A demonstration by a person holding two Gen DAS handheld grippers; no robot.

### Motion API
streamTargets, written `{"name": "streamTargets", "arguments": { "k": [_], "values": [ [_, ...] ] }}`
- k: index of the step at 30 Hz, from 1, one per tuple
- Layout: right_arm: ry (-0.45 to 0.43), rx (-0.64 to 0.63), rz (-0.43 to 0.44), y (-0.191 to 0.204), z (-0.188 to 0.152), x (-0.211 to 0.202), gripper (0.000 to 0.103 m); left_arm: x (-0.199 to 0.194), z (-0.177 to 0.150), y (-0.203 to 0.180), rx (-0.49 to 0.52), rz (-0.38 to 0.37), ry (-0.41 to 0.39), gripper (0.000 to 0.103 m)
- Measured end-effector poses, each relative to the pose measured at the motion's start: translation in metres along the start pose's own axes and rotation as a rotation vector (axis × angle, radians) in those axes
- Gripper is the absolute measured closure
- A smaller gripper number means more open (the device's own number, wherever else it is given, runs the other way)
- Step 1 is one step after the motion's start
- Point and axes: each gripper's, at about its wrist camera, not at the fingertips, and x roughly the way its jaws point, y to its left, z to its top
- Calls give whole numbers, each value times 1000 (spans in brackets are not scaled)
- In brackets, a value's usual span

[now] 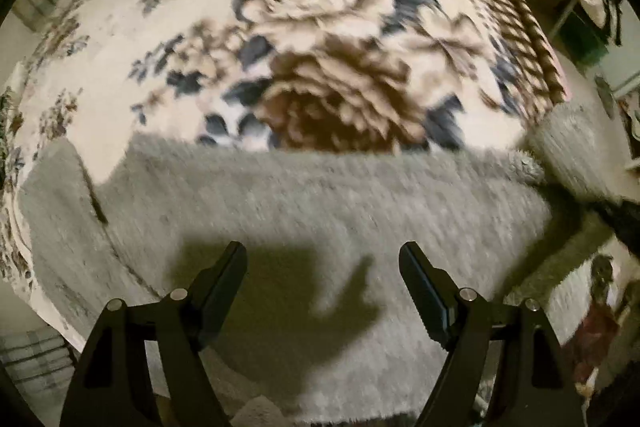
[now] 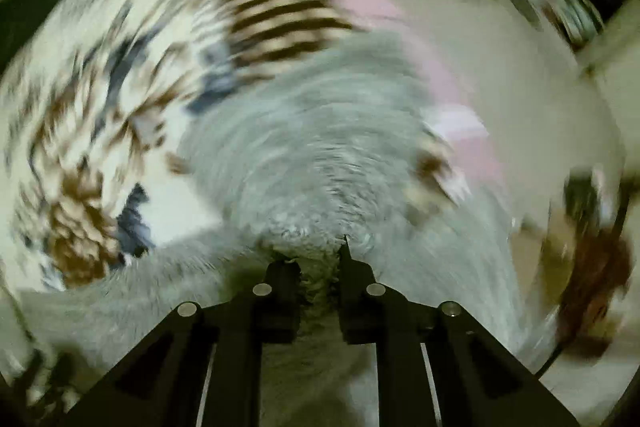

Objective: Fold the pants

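Pants [image 1: 320, 211] under spread left gripper [image 1: 322, 259] — pinched in right gripper [image 2: 320, 255].

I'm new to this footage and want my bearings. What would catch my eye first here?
The big brown-and-blue flower pattern on the blanket, filling the upper left-wrist view. Below it lie the fuzzy grey pants, under the open left claw. In the blurred right-wrist view, the right claw pinches that grey fabric.

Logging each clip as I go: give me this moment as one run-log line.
left tongs: open, above grey pants | right tongs: shut on grey pants fabric | surface: floral blanket | right view: motion-blurred
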Motion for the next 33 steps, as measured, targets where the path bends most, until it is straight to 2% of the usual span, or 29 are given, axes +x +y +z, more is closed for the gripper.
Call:
{"name": "streamTargets", "arguments": {
  "k": [5,7,10,12,13,14,17,18,21,24,27,31,33],
  "values": [
    [49,385,66,-122,-55,-23,89,0,-28,-16,40,-43,49,26],
    [81,523,68,-157,-79,-14,89,3,-36,-24,54,-49,58,26],
    [195,613,31,-191,-108,21,86,8,-42,-31,69,-43,73,26],
    [247,604,21,-198,-118,33,68,10,-44,-32,72,-46,78,26],
    [247,599,34,-199,-123,32,52,9,-44,-31,69,-45,76,26],
    [238,589,41,-196,-125,29,48,8,-45,-29,66,-43,73,26],
    [200,471,46,-168,-121,12,47,1,-47,-15,37,-29,63,26],
    [193,426,54,-156,-120,6,47,-2,-46,-5,-3,17,71,26],
    [210,255,89,-97,-119,-4,46,-15,-45,33,-68,41,63,26],
    [279,132,161,-21,-138,0,46,-29,-41,80,-134,93,51,26],
    [351,97,212,38,-163,9,46,-35,-32,137,-213,141,50,26],
    [425,97,196,113,-207,35,46,-29,-8,208,-301,202,56,26],
    [443,106,175,139,-220,43,46,-21,6,234,-342,194,56,26]
  ]
}}
